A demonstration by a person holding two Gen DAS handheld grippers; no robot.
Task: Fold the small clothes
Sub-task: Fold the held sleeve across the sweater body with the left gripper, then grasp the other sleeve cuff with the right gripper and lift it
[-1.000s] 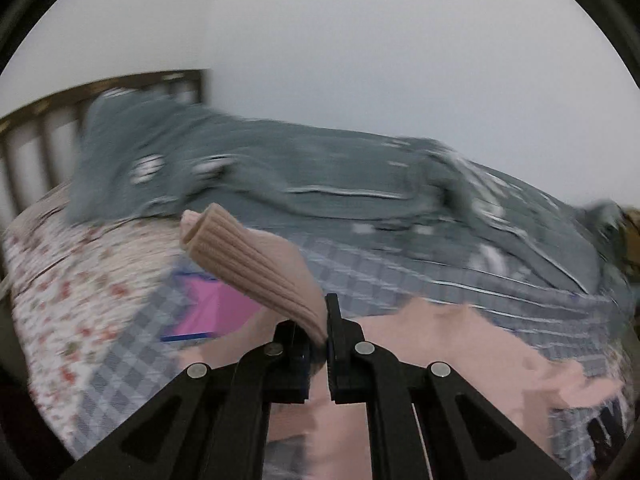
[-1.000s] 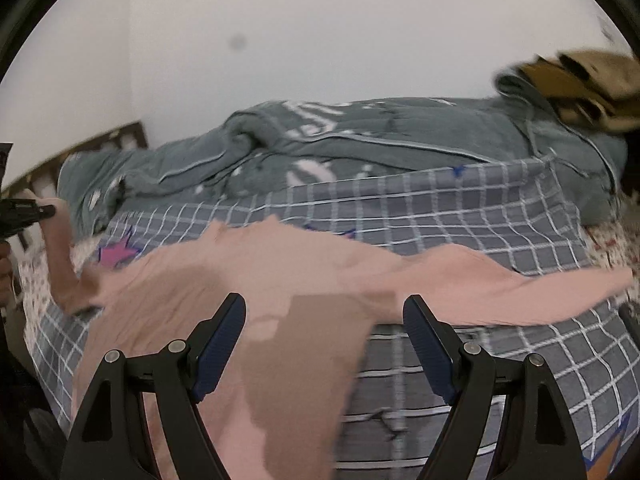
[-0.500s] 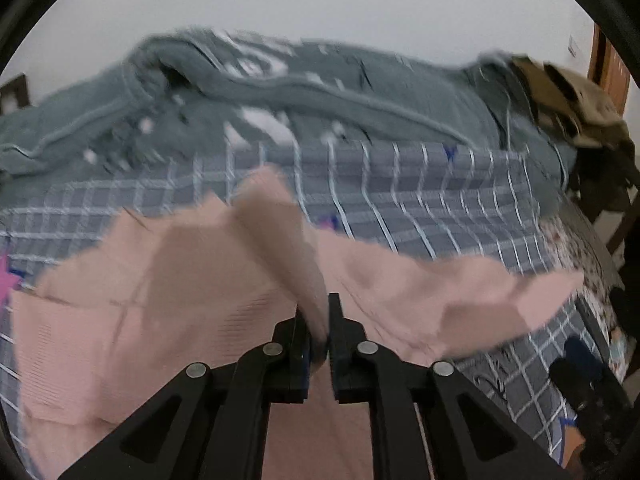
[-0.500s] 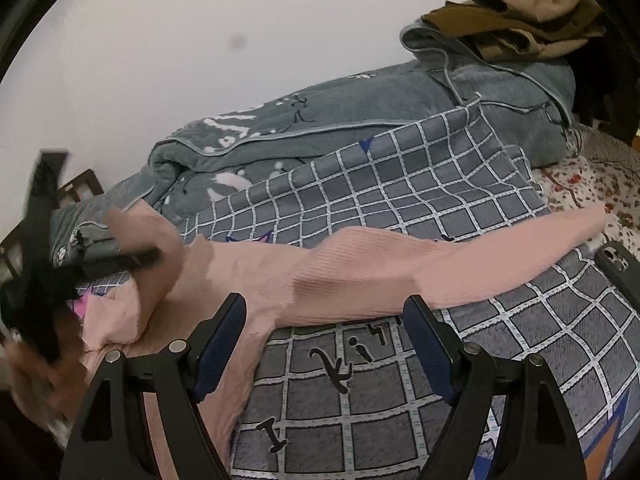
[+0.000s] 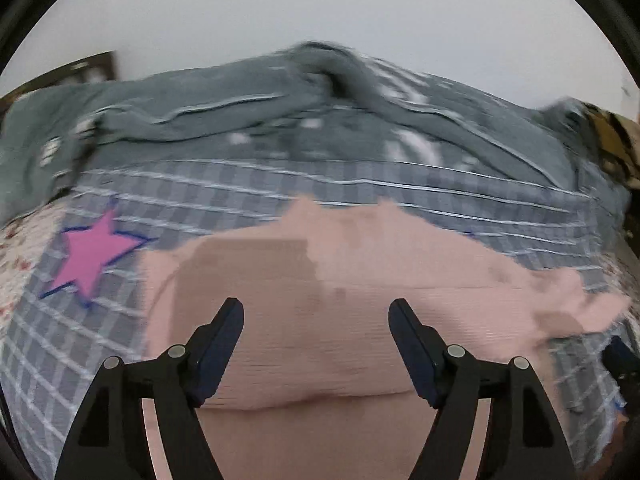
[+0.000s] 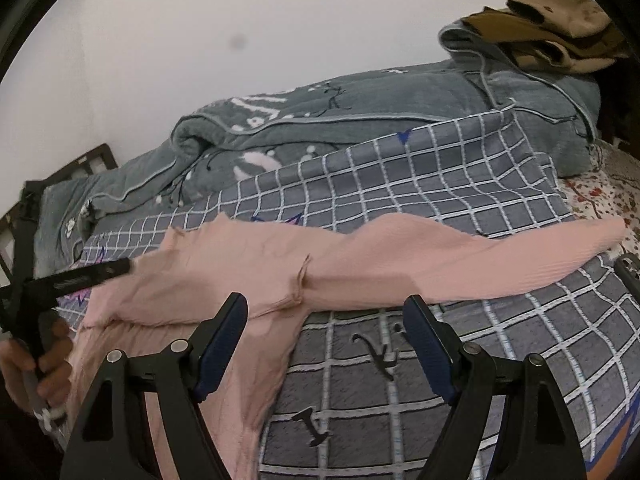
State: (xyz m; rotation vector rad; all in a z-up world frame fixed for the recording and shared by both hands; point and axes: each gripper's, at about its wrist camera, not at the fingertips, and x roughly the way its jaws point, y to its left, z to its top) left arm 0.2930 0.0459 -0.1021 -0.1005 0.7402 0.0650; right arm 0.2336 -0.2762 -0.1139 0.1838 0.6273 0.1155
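Note:
A pink ribbed top [image 5: 360, 304] lies spread on the grey checked bedspread [image 5: 248, 196], its left sleeve folded across the body. My left gripper [image 5: 316, 312] is open and empty just above the top's body. In the right wrist view the top [image 6: 256, 264] stretches across the bed with its right sleeve [image 6: 520, 256] laid out to the right. My right gripper [image 6: 326, 312] is open and empty above the top's lower right side. The left gripper [image 6: 96, 276] shows at the left edge of that view, held by a hand.
A rumpled grey blanket [image 6: 360, 120] is heaped along the wall behind the bedspread. Brown clothes [image 6: 560, 32] lie piled at the far right. A floral sheet [image 6: 600, 196] shows at the bed's right side. A dark phone [image 6: 630, 268] lies near the sleeve's end. A wooden headboard [image 5: 92, 68] stands far left.
My left gripper carried the left sleeve across the top's body, let it go and opened. The sleeve now lies folded over the body. The right gripper stayed open.

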